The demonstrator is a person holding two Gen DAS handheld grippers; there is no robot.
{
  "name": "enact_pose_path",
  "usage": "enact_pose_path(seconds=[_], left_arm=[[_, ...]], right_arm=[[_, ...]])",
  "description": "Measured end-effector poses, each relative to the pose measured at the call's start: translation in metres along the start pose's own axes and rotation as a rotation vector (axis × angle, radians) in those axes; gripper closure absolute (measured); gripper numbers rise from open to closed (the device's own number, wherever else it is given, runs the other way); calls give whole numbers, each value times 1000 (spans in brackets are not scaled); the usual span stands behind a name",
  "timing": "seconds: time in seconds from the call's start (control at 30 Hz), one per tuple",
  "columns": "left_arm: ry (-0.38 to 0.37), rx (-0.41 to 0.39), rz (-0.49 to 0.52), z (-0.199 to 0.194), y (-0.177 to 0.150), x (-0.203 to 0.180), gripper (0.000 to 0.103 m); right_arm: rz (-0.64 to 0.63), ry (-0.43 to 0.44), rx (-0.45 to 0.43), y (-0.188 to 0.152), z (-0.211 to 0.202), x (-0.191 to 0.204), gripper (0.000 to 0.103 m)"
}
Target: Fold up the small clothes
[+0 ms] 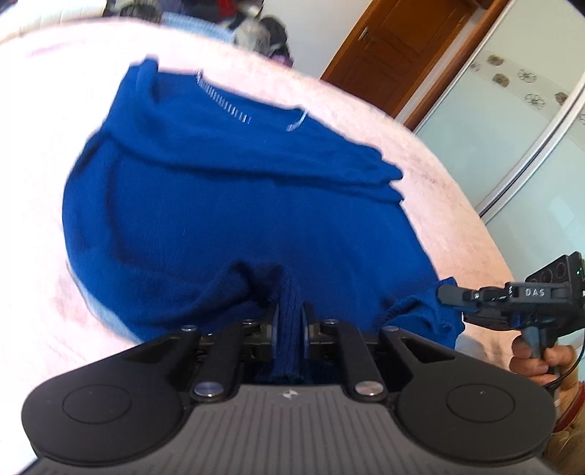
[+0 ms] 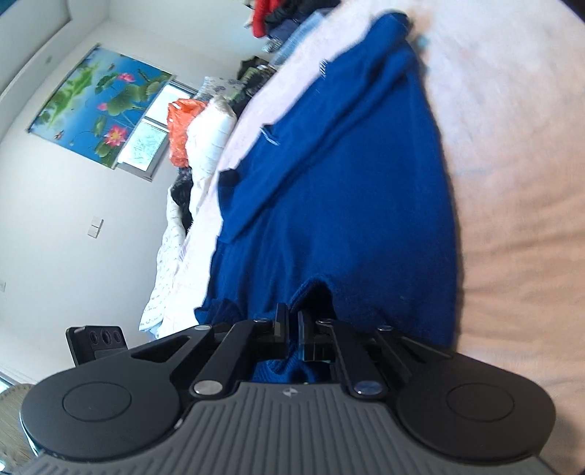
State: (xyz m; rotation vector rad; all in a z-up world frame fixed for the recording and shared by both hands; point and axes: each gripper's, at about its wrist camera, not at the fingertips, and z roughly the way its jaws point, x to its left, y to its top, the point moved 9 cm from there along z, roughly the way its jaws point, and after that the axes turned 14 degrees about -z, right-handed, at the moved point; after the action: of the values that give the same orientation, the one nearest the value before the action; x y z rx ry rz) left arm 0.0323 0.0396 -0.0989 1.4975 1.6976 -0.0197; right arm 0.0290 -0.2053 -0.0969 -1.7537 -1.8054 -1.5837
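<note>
A small blue knitted sweater (image 1: 234, 190) lies spread on a pale pink bed cover (image 1: 55, 182), its neck opening with striped trim at the far end. My left gripper (image 1: 290, 310) is shut on the ribbed hem of the sweater, which bunches up between its pads. In the right wrist view the same blue sweater (image 2: 351, 204) stretches away from me, one sleeve folded across it. My right gripper (image 2: 293, 315) is shut on the near hem, with blue cloth pinched between its fingers. The right gripper (image 1: 444, 294) also shows at the left wrist view's right edge, at the sweater's corner.
A person's hand (image 1: 537, 356) holds the right gripper's handle. A wooden door (image 1: 398, 51) and glass sliding panels (image 1: 512, 139) stand beyond the bed. Piled clothes (image 2: 278, 14), an orange bag (image 2: 182, 128) and white bedding (image 2: 208, 139) line the bed's far side below a lotus picture (image 2: 102, 106).
</note>
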Motion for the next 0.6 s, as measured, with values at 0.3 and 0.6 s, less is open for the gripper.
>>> enact_pose_path(seconds=[0.3, 0.6], left_arm=[[-14, -160, -25, -23, 35, -10, 92], [-67, -52, -118, -26, 44, 8, 91]], right_arm=[[-27, 11, -83, 29, -9, 8, 93], [-67, -9, -128, 53, -12, 6, 93]])
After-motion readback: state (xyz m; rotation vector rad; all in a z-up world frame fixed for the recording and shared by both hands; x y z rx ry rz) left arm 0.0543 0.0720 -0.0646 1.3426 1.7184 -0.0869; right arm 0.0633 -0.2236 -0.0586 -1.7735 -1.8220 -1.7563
